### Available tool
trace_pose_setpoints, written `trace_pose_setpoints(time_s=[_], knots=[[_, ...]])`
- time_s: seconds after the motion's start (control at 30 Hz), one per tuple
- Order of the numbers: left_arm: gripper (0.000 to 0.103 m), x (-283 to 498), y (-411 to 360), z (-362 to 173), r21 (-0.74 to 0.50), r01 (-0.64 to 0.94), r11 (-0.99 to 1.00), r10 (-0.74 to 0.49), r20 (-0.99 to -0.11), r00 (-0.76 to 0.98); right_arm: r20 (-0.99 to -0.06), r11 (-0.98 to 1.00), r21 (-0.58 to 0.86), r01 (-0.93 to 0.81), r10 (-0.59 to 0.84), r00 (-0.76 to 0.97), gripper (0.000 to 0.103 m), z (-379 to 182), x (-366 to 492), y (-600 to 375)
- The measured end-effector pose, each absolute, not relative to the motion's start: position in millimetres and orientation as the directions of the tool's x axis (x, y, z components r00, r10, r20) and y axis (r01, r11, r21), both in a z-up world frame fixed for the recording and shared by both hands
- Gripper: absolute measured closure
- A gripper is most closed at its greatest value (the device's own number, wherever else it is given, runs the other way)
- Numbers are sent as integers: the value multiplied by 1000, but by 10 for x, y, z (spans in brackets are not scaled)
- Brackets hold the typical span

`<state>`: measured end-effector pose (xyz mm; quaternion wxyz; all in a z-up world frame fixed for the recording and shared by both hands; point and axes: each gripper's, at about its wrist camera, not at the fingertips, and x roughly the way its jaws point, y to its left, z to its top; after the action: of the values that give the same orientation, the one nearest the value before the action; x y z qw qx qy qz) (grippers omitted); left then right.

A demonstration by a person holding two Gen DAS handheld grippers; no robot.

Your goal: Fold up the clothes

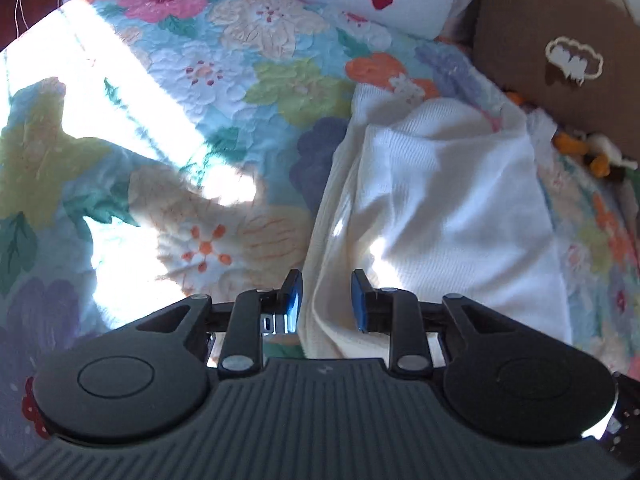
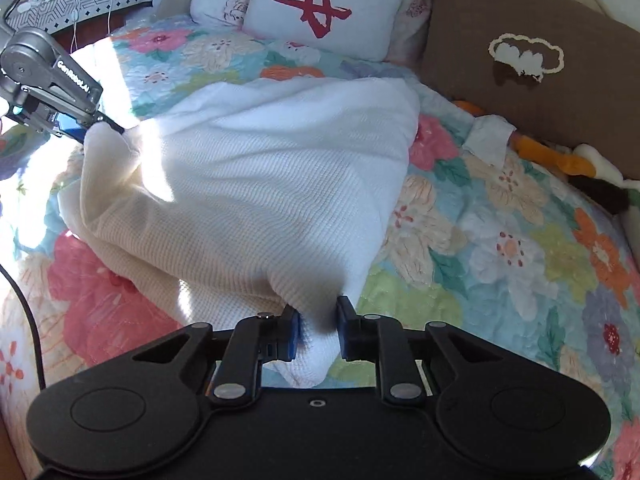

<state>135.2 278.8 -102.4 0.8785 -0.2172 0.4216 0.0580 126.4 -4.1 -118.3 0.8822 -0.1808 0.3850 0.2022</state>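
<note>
A white waffle-knit garment [image 2: 260, 184] lies bunched on a floral quilt [image 2: 500, 248]. My right gripper [image 2: 318, 320] is shut on a bunched corner of the garment, which passes between its blue-padded fingers [image 2: 294, 330]. In the left wrist view the garment [image 1: 440, 208] lies ahead and to the right, and its cream edge runs between the parted fingers [image 1: 294, 300] of my left gripper [image 1: 326, 300]. In the right wrist view the left gripper [image 2: 86, 126] sits at the far left, pinching a raised corner of the garment.
A white pillow with a red mark [image 2: 324, 12] and a brown cushion [image 2: 532, 64] stand at the head and right side of the bed. Small plush toys [image 2: 580, 164] and a white cloth scrap [image 2: 486, 140] lie by the cushion. Bright sunlight falls on the quilt's left [image 1: 120, 128].
</note>
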Motion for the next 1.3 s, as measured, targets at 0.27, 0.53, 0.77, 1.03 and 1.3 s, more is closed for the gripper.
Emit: trace_pose_setpoints(time_s=[0.27,0.53,0.77,1.03,1.3], knots=[[16,1484,2488,-1127,-313,-206,927,-165,-834,527,-686,846,60,-530,421,594,65,-937,1276,-163],[40,1432,2473,-1238,-136,-261,956,2,-883,470,-574,822,46,-567,487,658,50,-684,1229,-113],[33,1420,2591,-1293,-127,-324,937,25,-903,428,-752,800,-197,-567,248,611,47,-1175,1400,297],[11,1352,2589,-1221,-18,-346,938,136,-900,415,-808,771,-239,-591,179,561,36,-1279,1210,324],[26,1297,2749,-1075,42,-443,895,254,-866,431,-827,785,-172,-596,214,520,29,-1262,1316,307]])
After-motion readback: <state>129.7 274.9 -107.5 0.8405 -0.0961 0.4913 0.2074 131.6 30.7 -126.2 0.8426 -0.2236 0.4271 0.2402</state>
